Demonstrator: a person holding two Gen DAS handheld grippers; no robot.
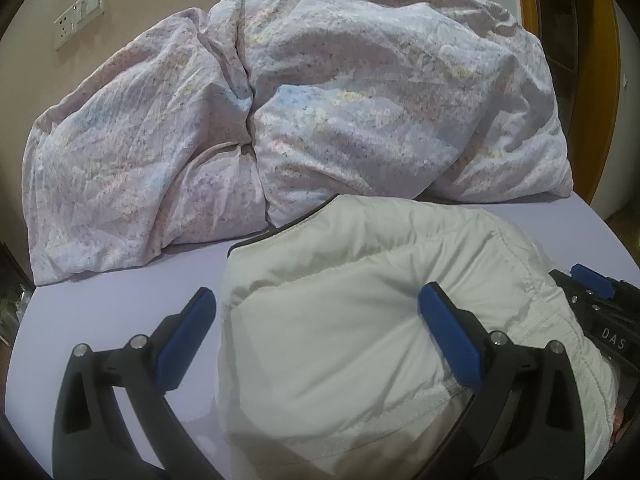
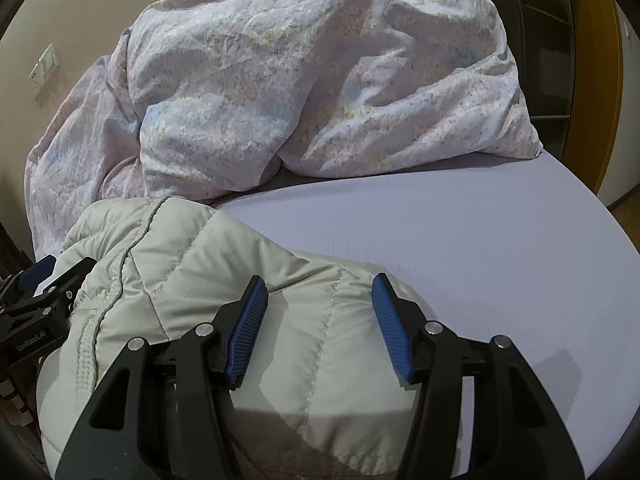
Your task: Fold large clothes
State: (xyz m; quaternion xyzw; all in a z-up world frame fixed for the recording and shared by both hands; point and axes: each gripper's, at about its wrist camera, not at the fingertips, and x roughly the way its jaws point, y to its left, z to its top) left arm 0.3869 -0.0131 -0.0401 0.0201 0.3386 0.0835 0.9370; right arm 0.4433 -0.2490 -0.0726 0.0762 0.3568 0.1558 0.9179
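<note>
Pale grey-white quilted puffer jacket (image 2: pixel 224 280) lies bunched on the lilac-sheeted bed (image 2: pixel 480 240), beneath the spread, empty left claw (image 1: pixel 316 316) and right claw (image 2: pixel 318 300); risk: slippery padded fabric may spring apart or slide once released.

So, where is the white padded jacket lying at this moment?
The white padded jacket lies bunched on the lilac bed sheet, in front of the floral duvet, with the open left gripper and right gripper over it.
</note>
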